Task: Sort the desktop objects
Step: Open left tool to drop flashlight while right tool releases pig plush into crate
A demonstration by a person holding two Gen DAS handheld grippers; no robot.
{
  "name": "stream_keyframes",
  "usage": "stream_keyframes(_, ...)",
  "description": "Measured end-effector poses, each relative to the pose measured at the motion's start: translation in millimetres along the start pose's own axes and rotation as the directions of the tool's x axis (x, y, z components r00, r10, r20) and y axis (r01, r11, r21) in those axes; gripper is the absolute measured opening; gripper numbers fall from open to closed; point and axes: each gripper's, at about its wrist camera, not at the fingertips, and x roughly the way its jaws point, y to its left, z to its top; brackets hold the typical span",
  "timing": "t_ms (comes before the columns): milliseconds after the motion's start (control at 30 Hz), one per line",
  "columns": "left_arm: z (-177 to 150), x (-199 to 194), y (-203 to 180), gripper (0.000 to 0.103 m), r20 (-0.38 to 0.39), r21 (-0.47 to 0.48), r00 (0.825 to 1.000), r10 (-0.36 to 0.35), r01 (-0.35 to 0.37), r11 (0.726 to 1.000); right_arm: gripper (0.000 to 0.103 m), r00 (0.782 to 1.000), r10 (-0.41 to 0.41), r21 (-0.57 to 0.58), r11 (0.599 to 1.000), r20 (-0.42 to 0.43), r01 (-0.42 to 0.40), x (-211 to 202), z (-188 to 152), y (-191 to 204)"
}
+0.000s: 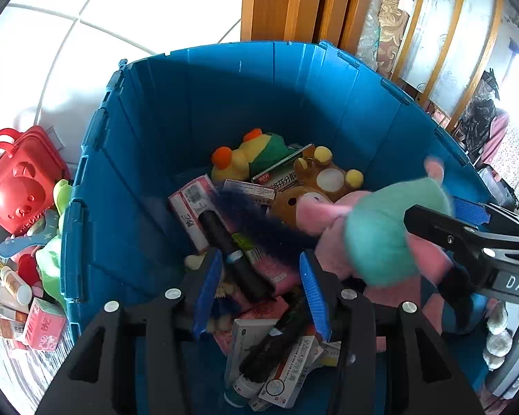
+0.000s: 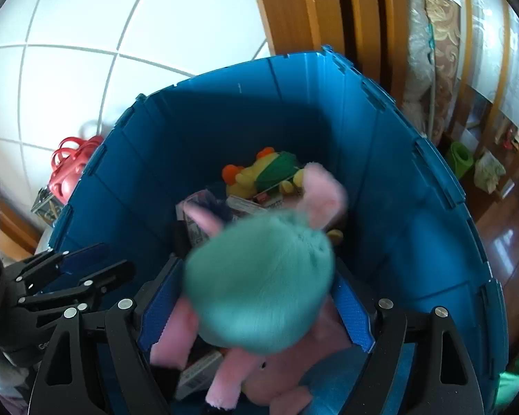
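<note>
One soft, light pink plush [image 2: 259,294] with a teal cap hangs over the blue bin [image 2: 415,224], between the right gripper [image 2: 256,314] jaws, set wide; squashy body suits gripping. Left gripper [image 1: 259,294] jaws stand part-open, empty.
</note>
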Motion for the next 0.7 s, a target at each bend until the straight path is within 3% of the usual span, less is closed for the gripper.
stream_keyframes(67, 0.0, 0.7, -1.3, 0.046, -0.01, 0.005, 1.0, -0.001, 0.001, 1.0, 0.093, 0.999, -0.029, 0.007, 1.0, -0.022, 0.029, 4.3, 1.0, -0.1)
stream_keyframes(300, 0.1, 1.8, -0.3, 0.046, -0.017, -0.002, 1.0, -0.006, 0.006, 1.0, 0.1, 0.992, -0.09, 0.022, 0.996, -0.086, 0.092, 16.0, 2.1, -4.9)
stream_keyframes(367, 0.5, 2.4, -0.2, 0.046, -0.019, -0.003, 1.0, -0.005, 0.005, 1.0, 0.1, 0.993, -0.11, 0.034, 0.993, -0.029, 0.111, 5.2, 1.2, -6.4)
stream_keyframes(500, 0.2, 0.9, 0.1, 0.046, -0.009, -0.007, 1.0, -0.015, 0.015, 1.0, 0.103, 0.972, -0.226, -0.029, 0.973, 0.062, 0.228, -16.1, -6.4, 5.8)
stream_keyframes(700, 0.8, -0.8, -0.2, 0.046, -0.011, -0.008, 0.999, -0.033, 0.033, 0.999, 0.103, 0.982, -0.162, -0.036, 0.986, 0.094, 0.166, -38.5, -18.0, 11.2)
